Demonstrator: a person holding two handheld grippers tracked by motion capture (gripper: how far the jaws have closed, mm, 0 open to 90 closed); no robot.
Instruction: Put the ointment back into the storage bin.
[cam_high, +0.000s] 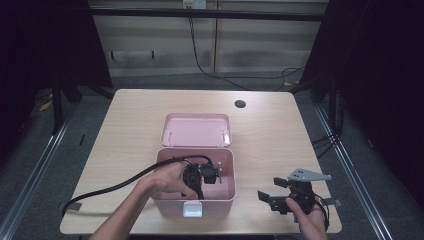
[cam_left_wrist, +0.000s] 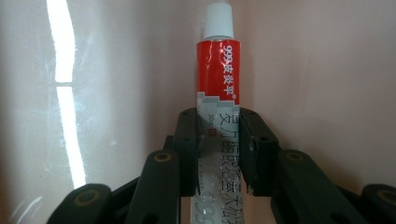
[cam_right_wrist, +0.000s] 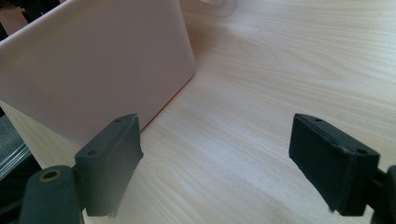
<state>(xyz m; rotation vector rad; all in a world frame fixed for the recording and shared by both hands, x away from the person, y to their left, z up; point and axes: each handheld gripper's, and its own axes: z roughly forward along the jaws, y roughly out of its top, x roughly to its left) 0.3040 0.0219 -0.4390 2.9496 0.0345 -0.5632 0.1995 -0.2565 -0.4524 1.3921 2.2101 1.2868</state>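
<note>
Left gripper (cam_left_wrist: 219, 154) pinches a red-and-white tube (cam_left_wrist: 218, 84) inside the pink box (cam_high: 226, 195) at lower centre; right gripper (cam_high: 272, 197), lower right, has jaws spread

A tube (cam_left_wrist: 218, 88) is seen inside a pink box (cam_high: 226, 192), close against its glossy inner wall. The tube is red at its upper part with white characters, silver-grey lower down with dark print, and closed by a white ribbed cap. It is clamped around its lower half, cap pointing away. The box stands open on the counter.
</note>
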